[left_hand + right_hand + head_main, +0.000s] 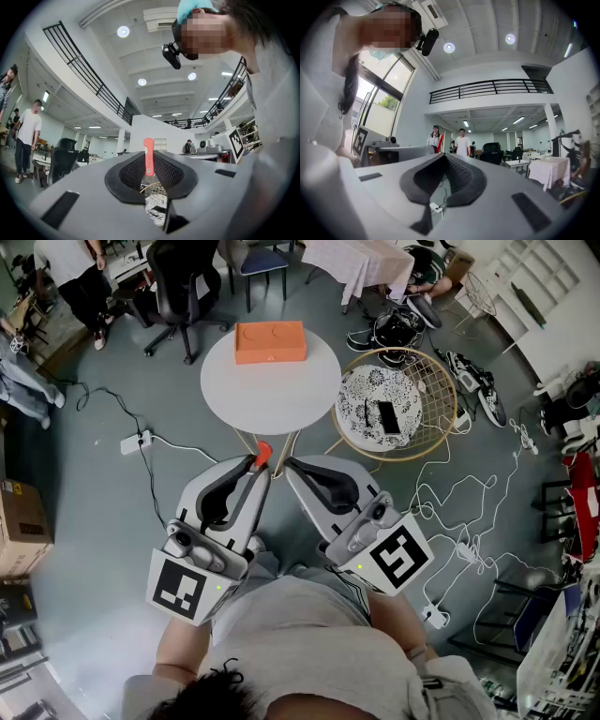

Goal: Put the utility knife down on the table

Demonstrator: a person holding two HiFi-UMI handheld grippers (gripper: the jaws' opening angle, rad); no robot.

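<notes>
Your left gripper point(257, 468) clamps red utility knife point(262, 454), in air, short of round white table point(272, 395). Your right gripper point(295, 465): jaws together, empty. Nothing put down yet. Left to do: reach table, lower, release.

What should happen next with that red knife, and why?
Probably move the left gripper forward over the round white table: its jaws are clamped on the red utility knife, which hangs short of the table's near edge, and bare tabletop lies in front of the orange box.
</notes>
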